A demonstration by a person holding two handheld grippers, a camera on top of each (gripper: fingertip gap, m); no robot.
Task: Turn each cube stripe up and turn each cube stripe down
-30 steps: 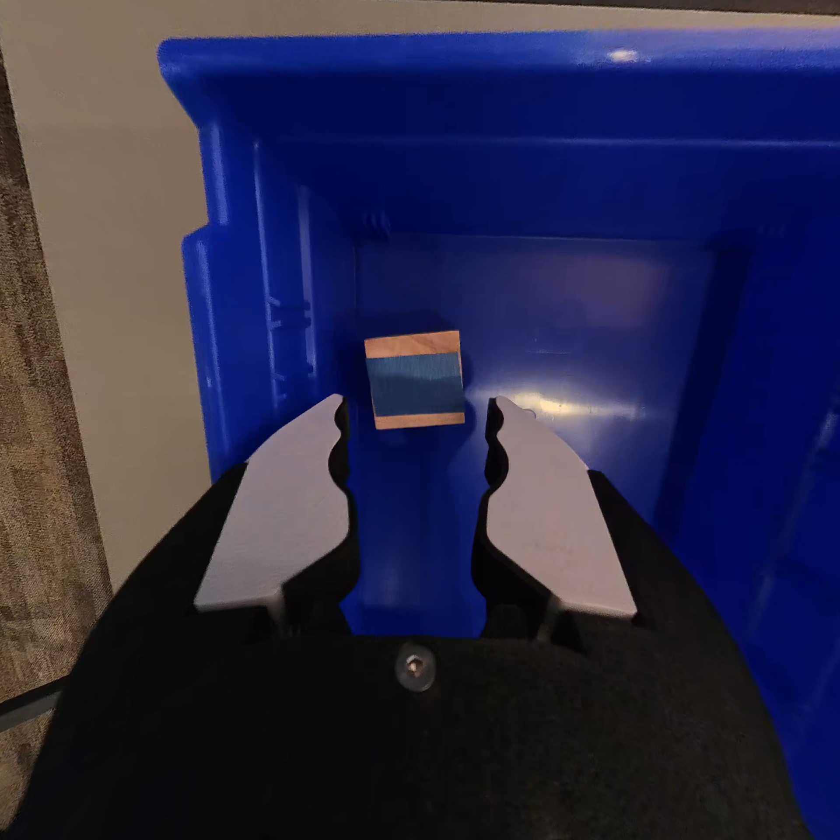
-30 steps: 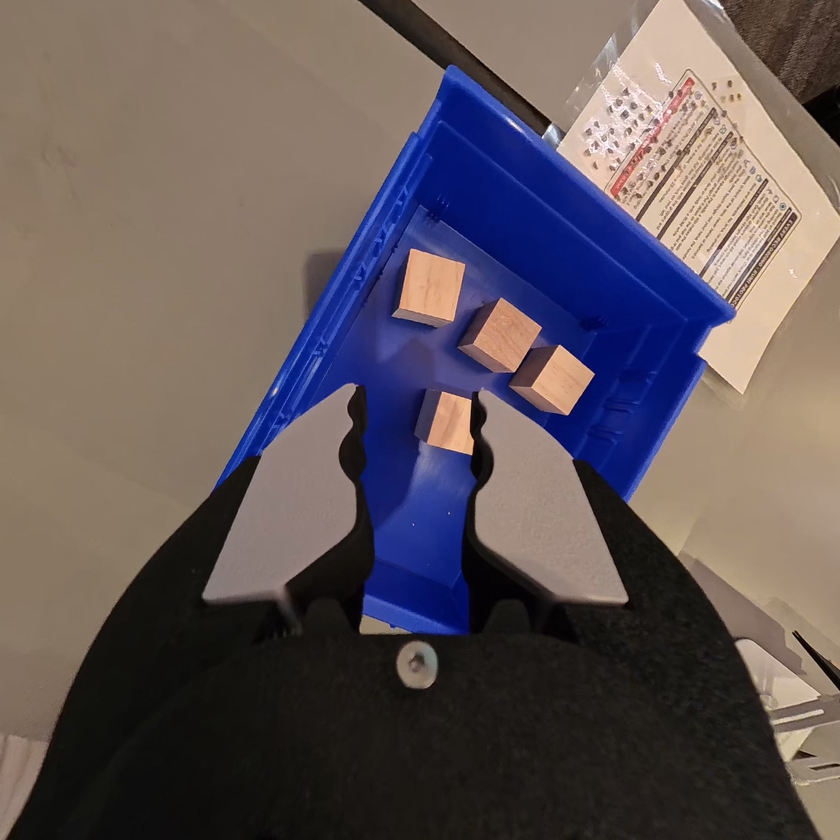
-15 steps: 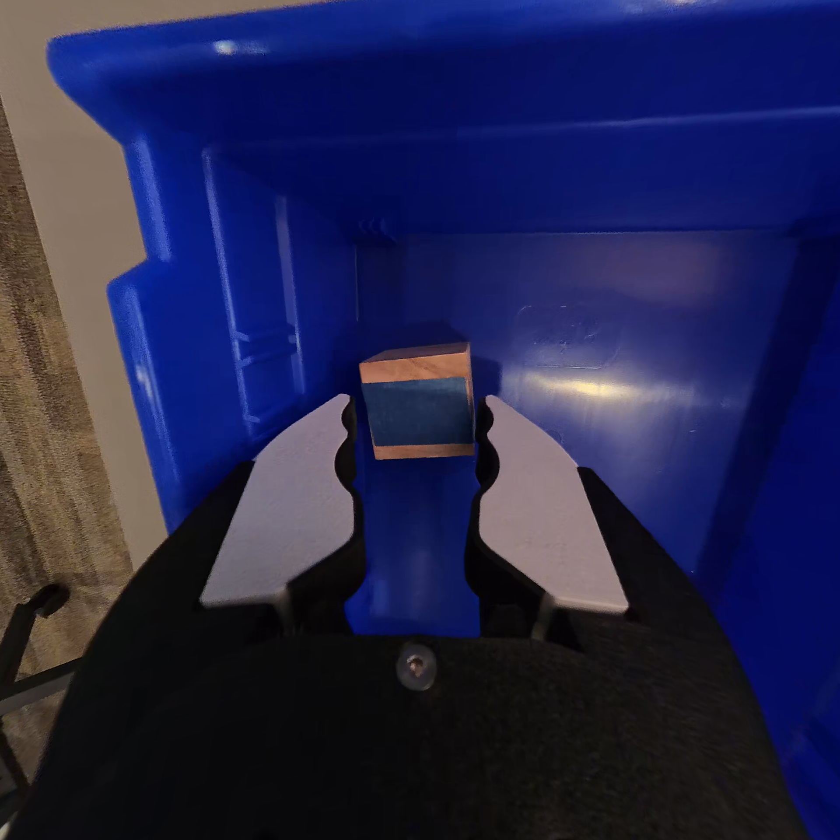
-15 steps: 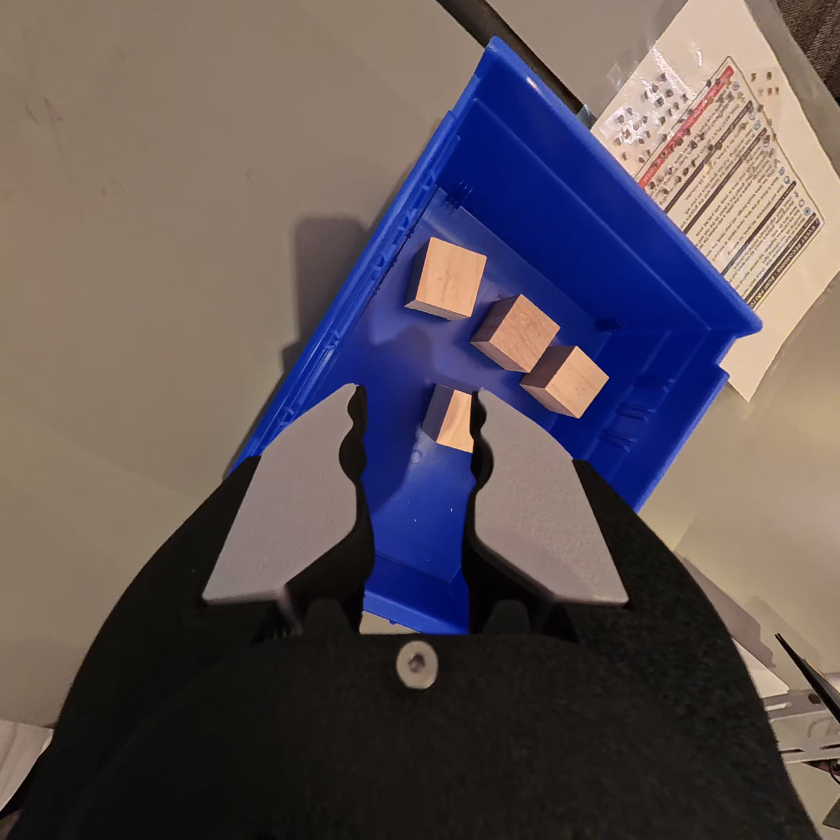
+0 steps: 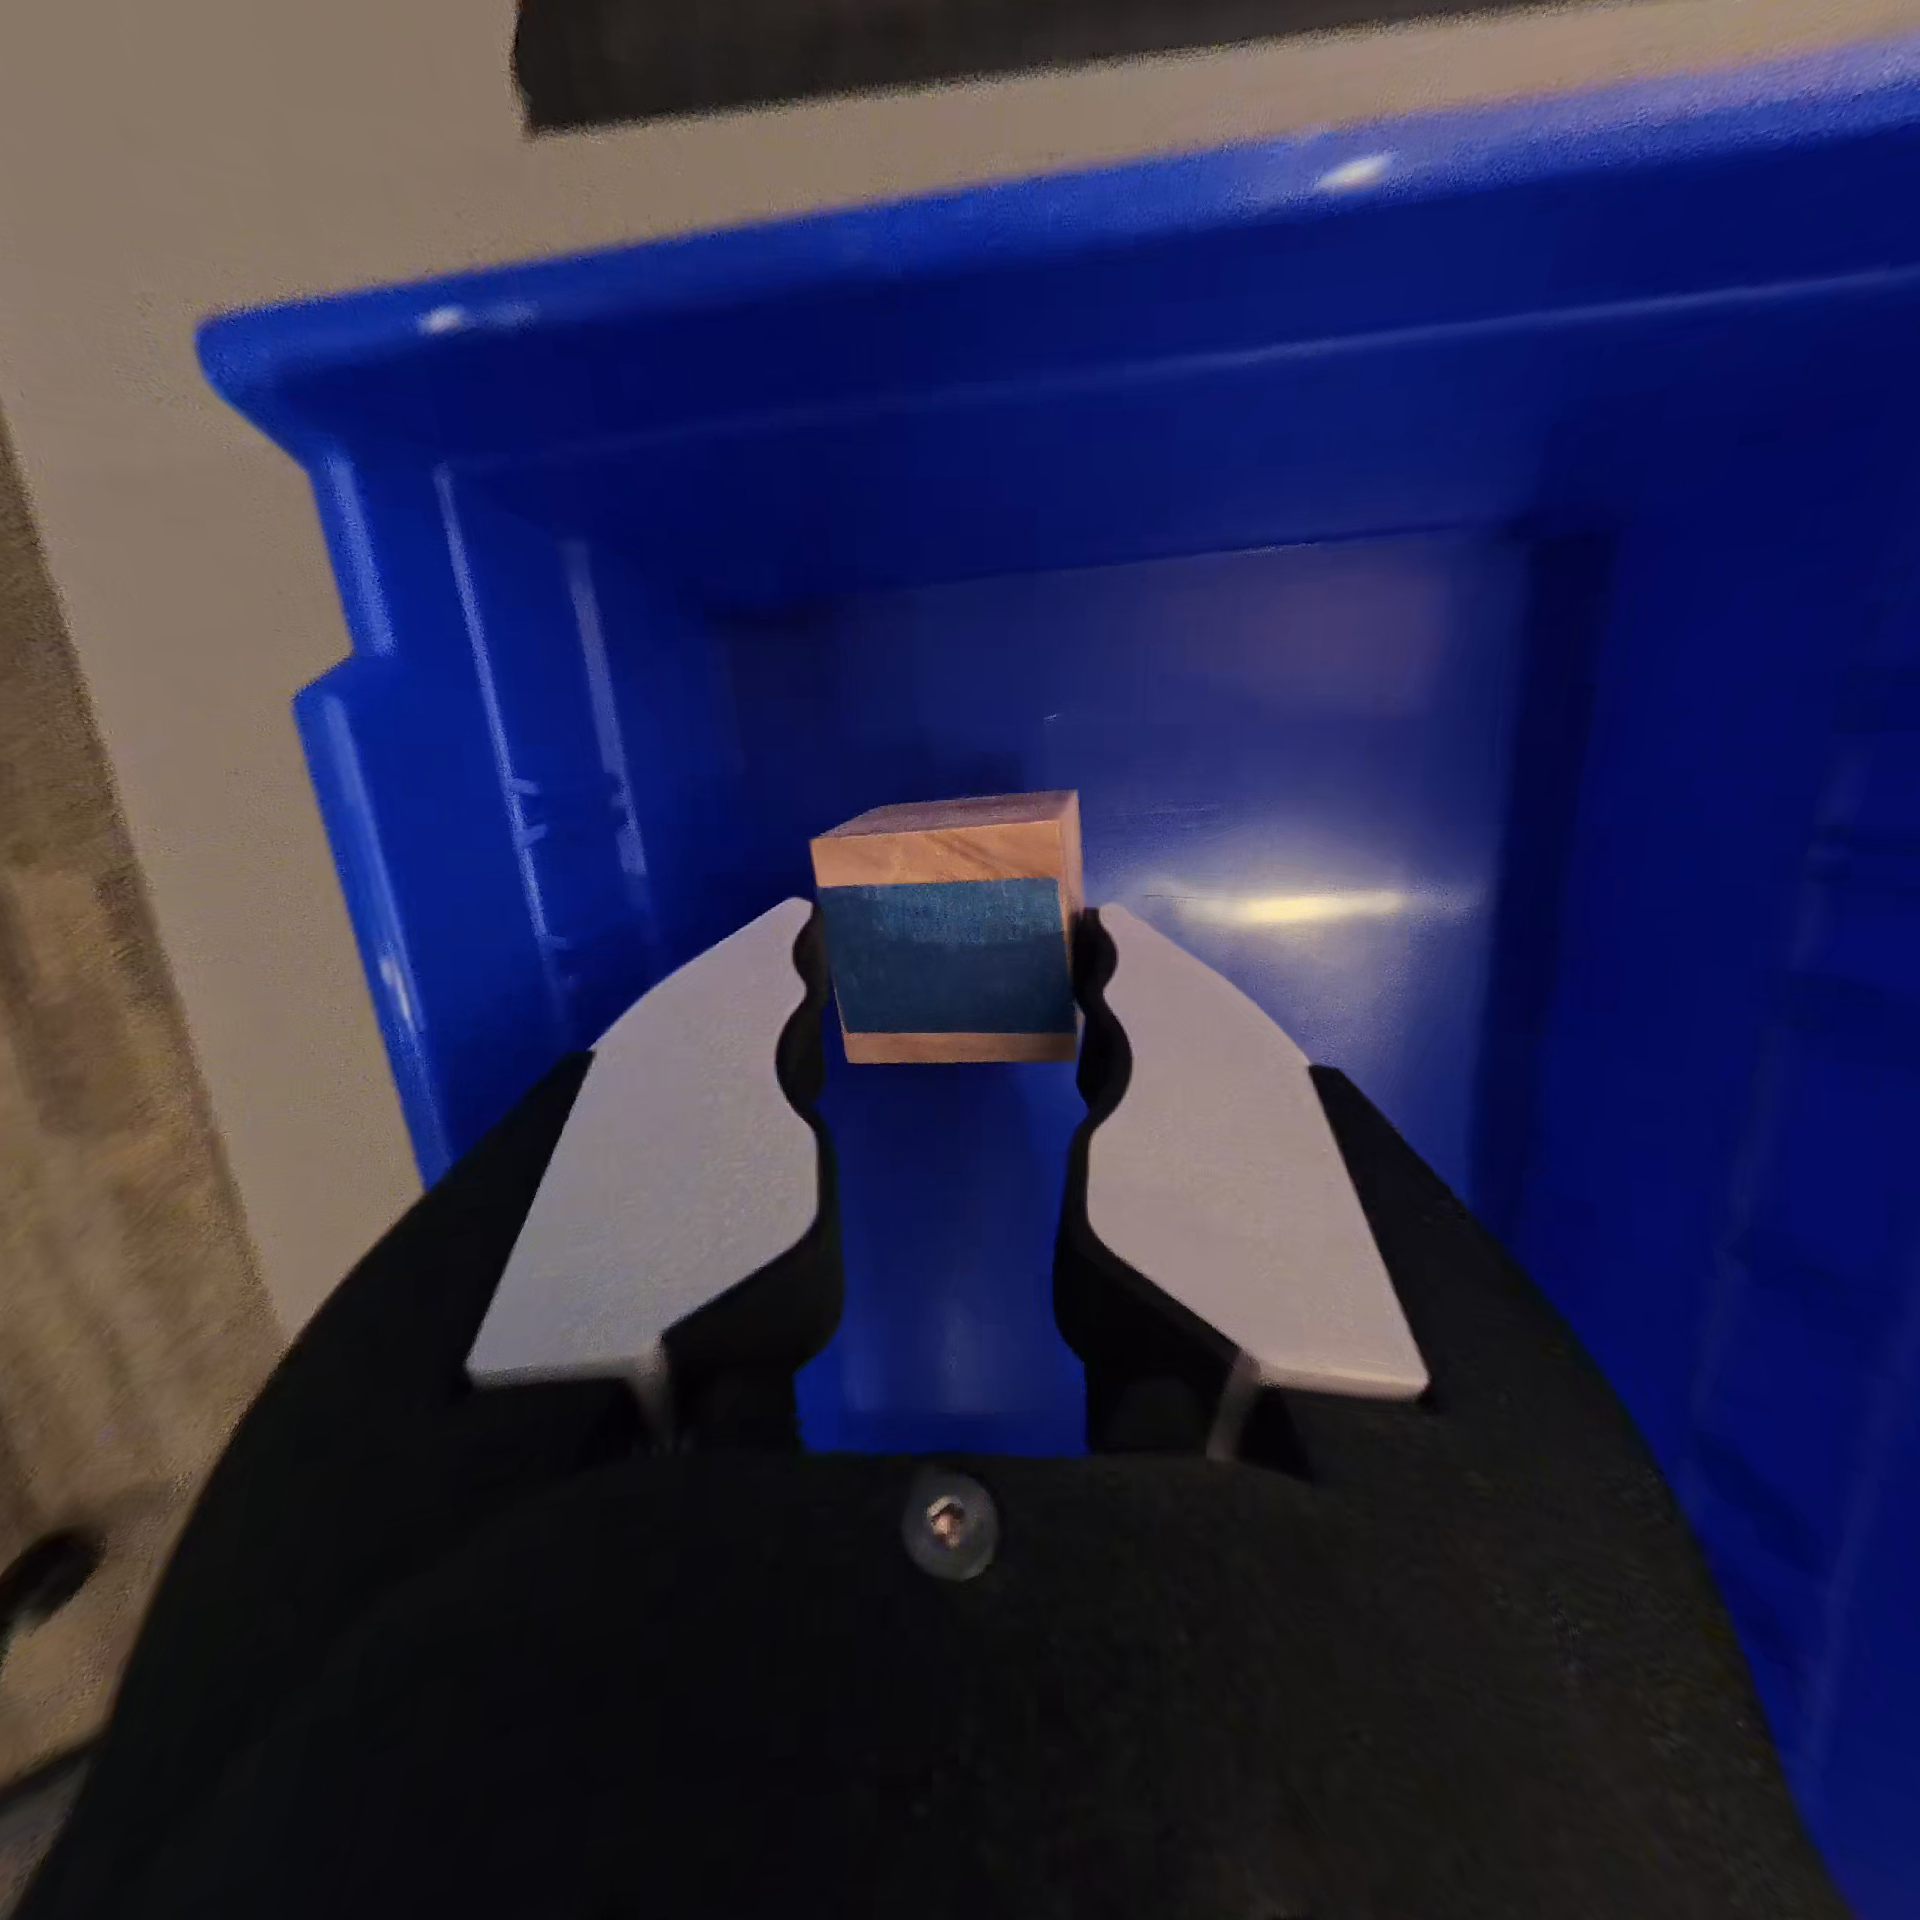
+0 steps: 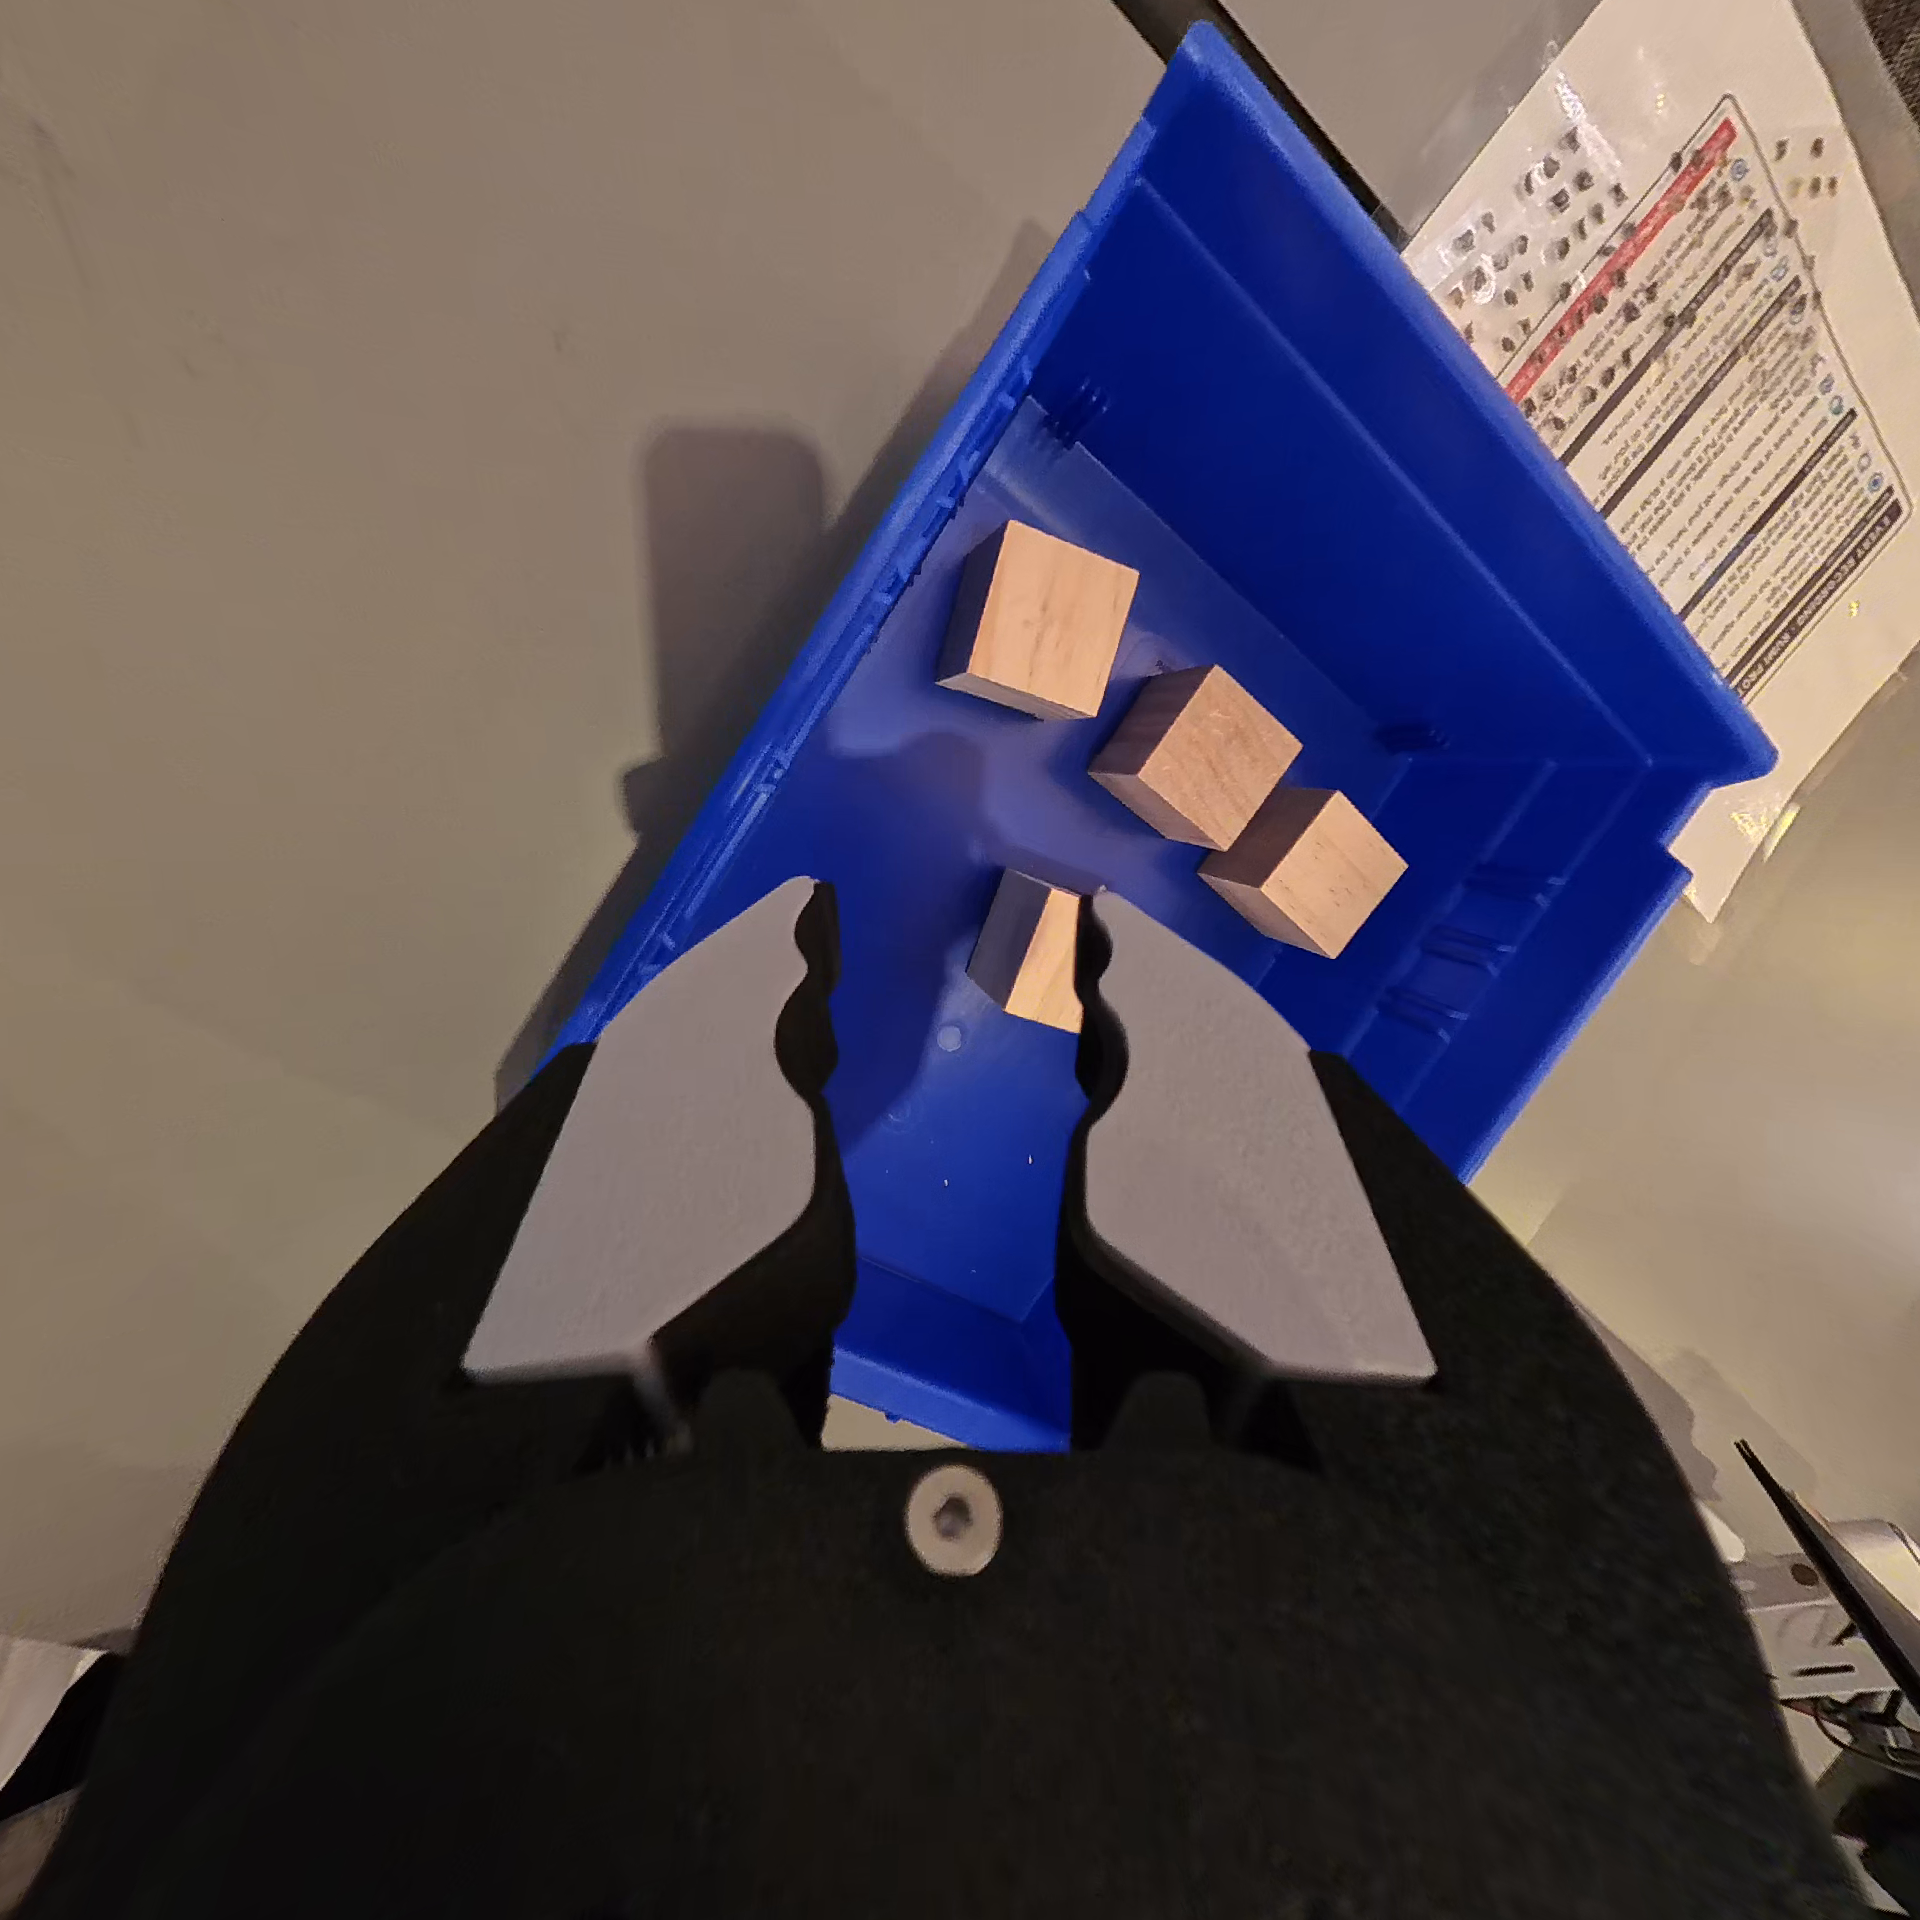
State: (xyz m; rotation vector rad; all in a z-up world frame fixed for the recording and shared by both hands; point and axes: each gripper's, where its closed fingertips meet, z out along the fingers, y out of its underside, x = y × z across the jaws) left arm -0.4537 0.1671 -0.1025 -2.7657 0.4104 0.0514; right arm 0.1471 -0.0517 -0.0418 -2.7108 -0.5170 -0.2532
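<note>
In the left wrist view, my left gripper [image 5: 945, 925] is shut on a wooden cube [image 5: 945, 956] inside a blue bin [image 5: 1039, 343]. The cube's blue stripe faces the camera and a plain wood face points up. The fingertips [image 5: 727, 997] press its left and right sides. In the right wrist view, my right gripper [image 6: 951, 904] is open and empty above a second blue bin [image 6: 1351, 468]. That bin holds several wooden cubes with plain faces up: one [image 6: 1044, 634] at the far left, two more [image 6: 1195, 753] [image 6: 1304, 868], and one [image 6: 1029, 961] partly hidden behind my right finger.
Both bins stand on a grey table [image 6: 364, 520]. A laminated printed sheet [image 6: 1714, 364] lies beyond the right bin. Carpet [image 5: 83, 1039] shows past the table's left edge. A metal object [image 6: 1818, 1621] sits at the lower right.
My left gripper moved forward around the striped cube and closed on its sides; the bin now sits lower in view. My right gripper drifted closer over its bin and stayed open.
</note>
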